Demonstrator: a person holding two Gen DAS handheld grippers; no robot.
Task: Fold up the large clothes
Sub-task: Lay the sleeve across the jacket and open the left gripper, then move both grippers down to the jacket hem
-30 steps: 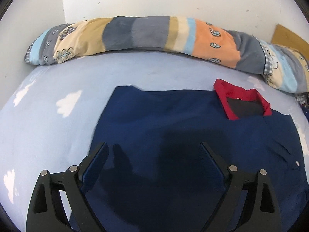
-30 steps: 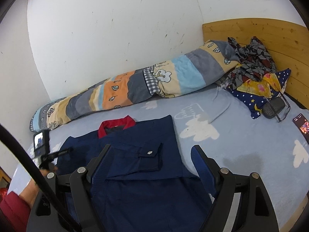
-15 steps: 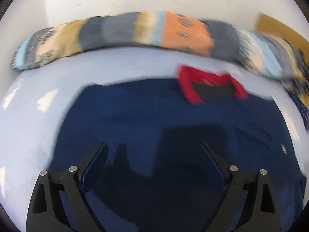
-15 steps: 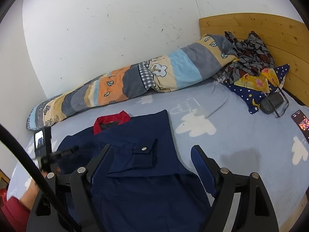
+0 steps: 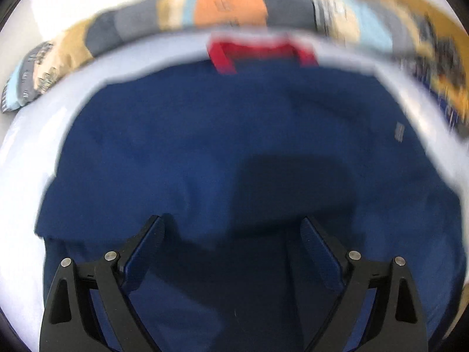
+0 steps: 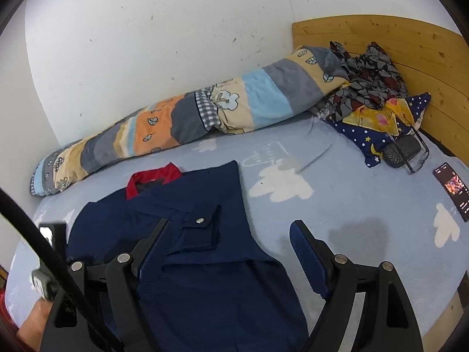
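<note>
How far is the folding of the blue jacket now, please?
Done: the jacket lies flat on the bed, one sleeve folded across it. In hand: nothing; the left claw and right claw are open above it. Left: folding the body.

The left hand-held gripper (image 5: 231, 234) points steeply down, its jaws spread wide with nothing between the pads. The right hand-held gripper (image 6: 228, 243) tilts down more gently, jaws likewise wide apart and empty. A hand (image 6: 30, 321) shows at the near left edge.
</note>
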